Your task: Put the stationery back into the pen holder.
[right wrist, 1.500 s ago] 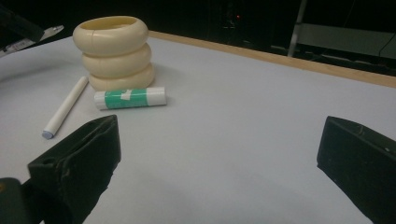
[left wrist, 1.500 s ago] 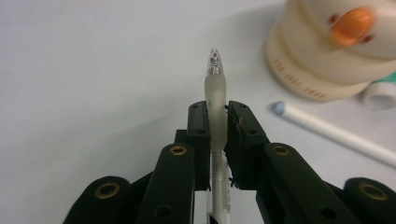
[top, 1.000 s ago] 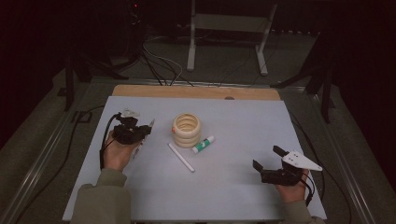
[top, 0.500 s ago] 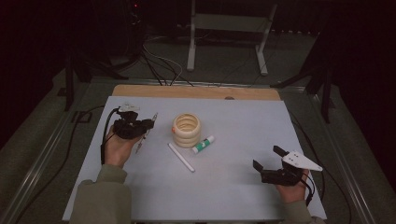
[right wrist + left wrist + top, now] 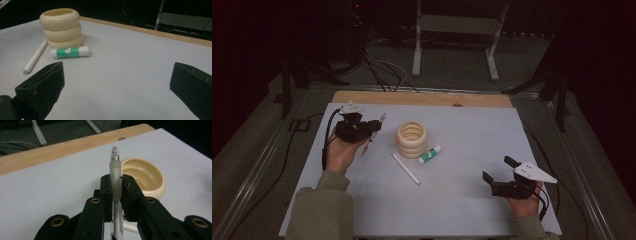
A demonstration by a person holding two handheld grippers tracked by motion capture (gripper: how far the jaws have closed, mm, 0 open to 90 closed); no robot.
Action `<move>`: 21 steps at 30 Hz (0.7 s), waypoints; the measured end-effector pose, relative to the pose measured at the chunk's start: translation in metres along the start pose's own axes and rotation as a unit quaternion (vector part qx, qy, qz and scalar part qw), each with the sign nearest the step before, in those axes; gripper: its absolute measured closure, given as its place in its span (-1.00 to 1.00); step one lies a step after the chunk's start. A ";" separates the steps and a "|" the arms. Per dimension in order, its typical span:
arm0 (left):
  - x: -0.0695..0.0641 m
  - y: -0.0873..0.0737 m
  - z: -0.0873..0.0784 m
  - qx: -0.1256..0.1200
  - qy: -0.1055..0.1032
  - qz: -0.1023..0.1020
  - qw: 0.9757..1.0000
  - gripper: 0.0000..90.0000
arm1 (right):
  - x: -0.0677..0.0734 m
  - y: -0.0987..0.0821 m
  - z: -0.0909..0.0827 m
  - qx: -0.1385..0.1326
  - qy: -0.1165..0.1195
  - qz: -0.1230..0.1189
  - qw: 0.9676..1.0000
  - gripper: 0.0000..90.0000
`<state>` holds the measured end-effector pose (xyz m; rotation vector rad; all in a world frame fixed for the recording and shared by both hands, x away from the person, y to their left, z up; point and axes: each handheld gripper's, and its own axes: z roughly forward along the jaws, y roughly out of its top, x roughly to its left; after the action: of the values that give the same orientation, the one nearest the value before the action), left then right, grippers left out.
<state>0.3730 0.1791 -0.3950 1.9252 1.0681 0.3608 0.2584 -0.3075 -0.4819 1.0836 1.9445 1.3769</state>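
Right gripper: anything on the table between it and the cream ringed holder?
Yes. In the right gripper view, a green-and-white glue stick and a white stick lie before the holder; nearer the open right gripper the table is bare.

Left tool [image 5: 371, 131] clamped shut, right tool [image 5: 502, 174] jaws wide apart

Tongs [image 5: 120, 85]: jaws spread wide, nothing between them.
Ribbed cream holder [image 5: 62, 28]: upright, far ahead, left of left jaw.
Green-labelled glue stick [image 5: 70, 52]: lying flat, just beside holder base.
White stick [image 5: 35, 57]: lying flat, ahead of left jaw.
Surface [image 5: 130, 62]: white.
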 end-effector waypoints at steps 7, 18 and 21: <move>-0.001 0.010 0.003 -0.017 -0.017 0.009 1.000 0.80 | 0.000 0.000 0.000 0.000 0.000 0.000 1.000 -1.00; -0.008 0.031 0.012 -0.034 -0.045 0.018 0.998 0.80 | 0.000 0.000 0.000 0.001 0.000 0.000 1.000 -1.00; -0.009 0.036 0.013 -0.039 -0.049 0.019 0.998 0.80 | 0.000 0.000 0.000 0.001 0.000 0.000 1.000 -1.00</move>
<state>0.3952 0.1562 -0.3722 1.8757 0.9424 0.3207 0.2589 -0.3078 -0.4822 1.0837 1.9464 1.3761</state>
